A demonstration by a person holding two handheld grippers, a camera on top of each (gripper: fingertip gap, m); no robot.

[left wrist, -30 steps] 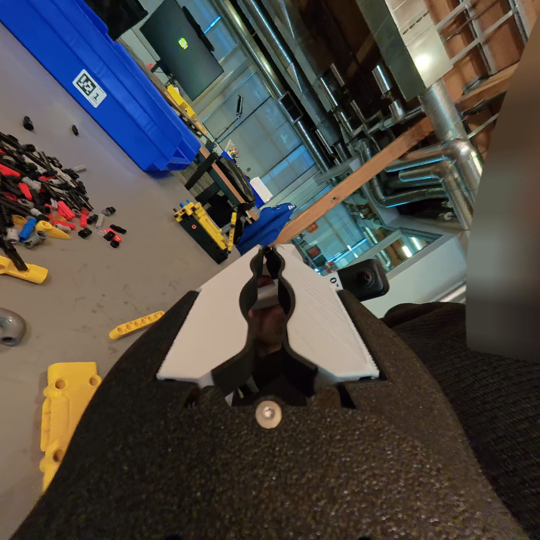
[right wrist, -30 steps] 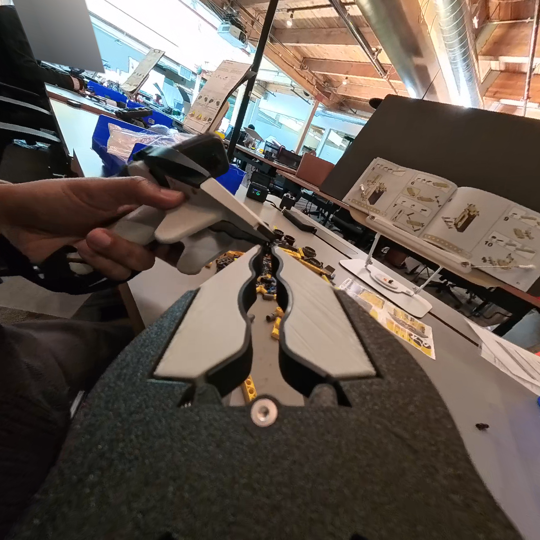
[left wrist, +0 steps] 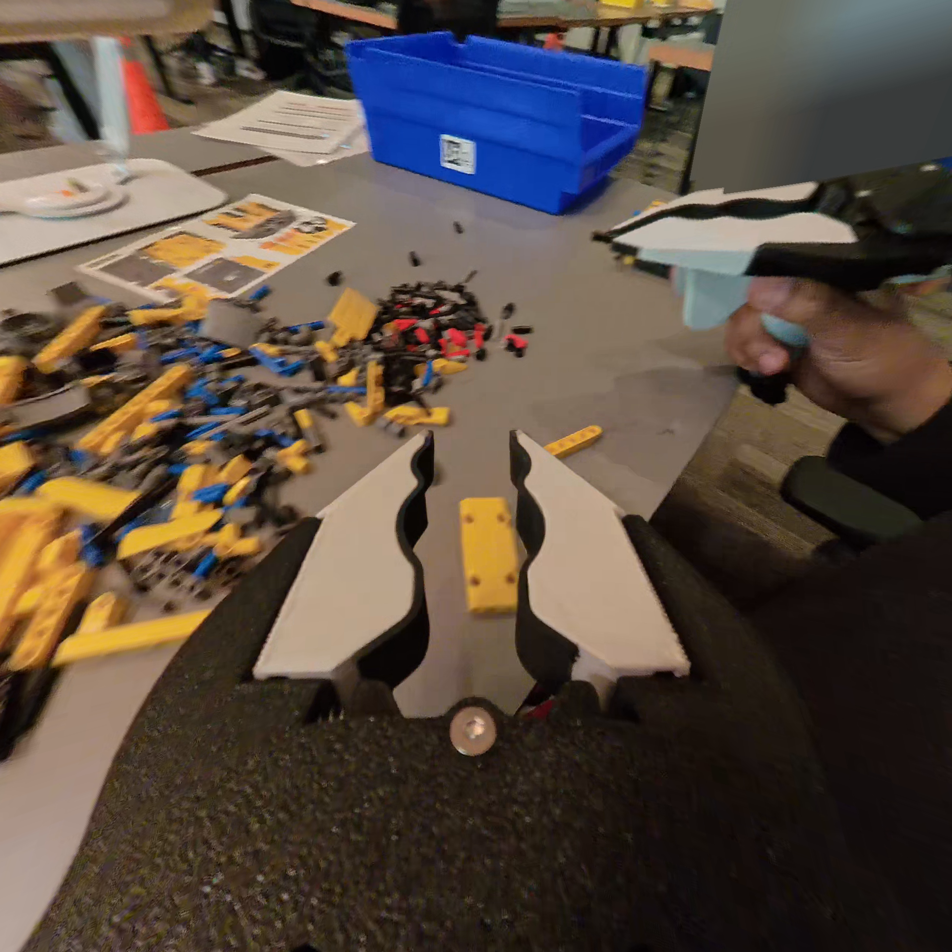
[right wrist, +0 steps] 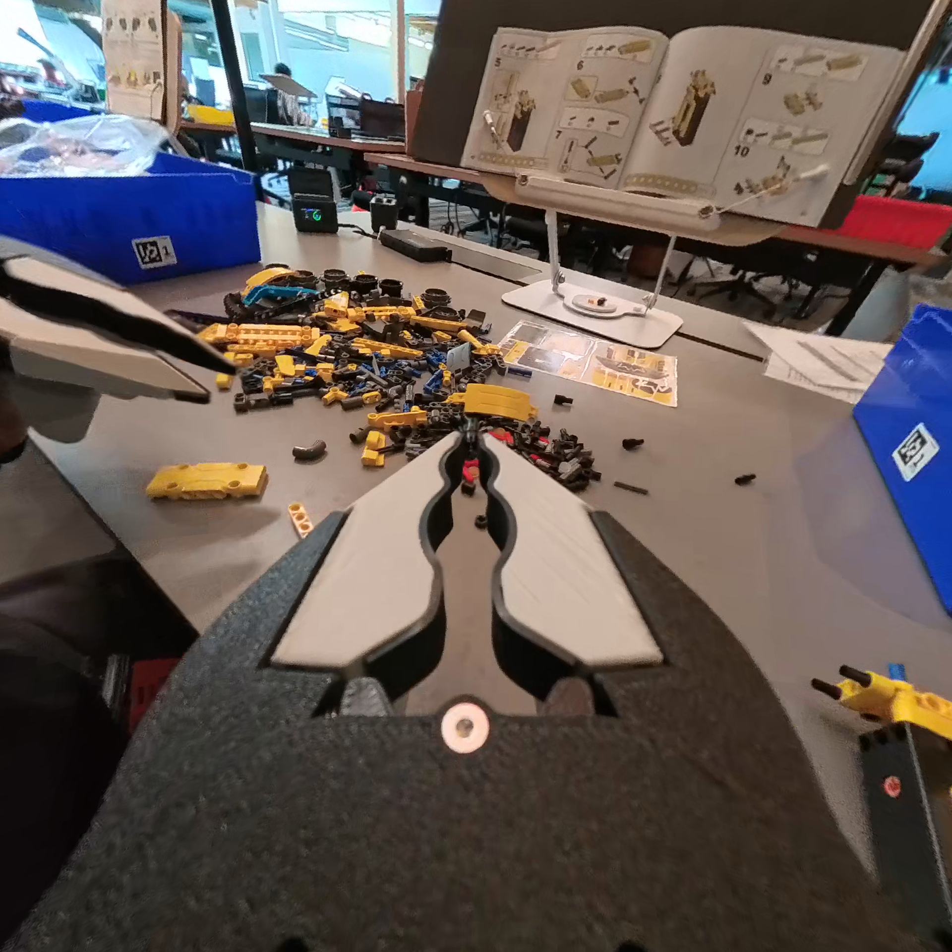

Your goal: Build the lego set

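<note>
Grey table [left wrist: 592, 329] w/ brick pile [right wrist: 391, 360] | L gripper [left wrist: 471, 443] agape, empty, over yellow panel [left wrist: 488, 554] | R gripper [right wrist: 471, 438] tips pinching small black pin [right wrist: 470, 431]

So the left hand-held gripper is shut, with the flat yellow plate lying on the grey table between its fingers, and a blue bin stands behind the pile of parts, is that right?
Not quite. The left hand-held gripper is open, not shut: the left wrist view shows its fingers wide apart. The rest holds: the flat yellow plate lies on the grey table between them, and the blue bin stands behind the pile of parts.
</note>
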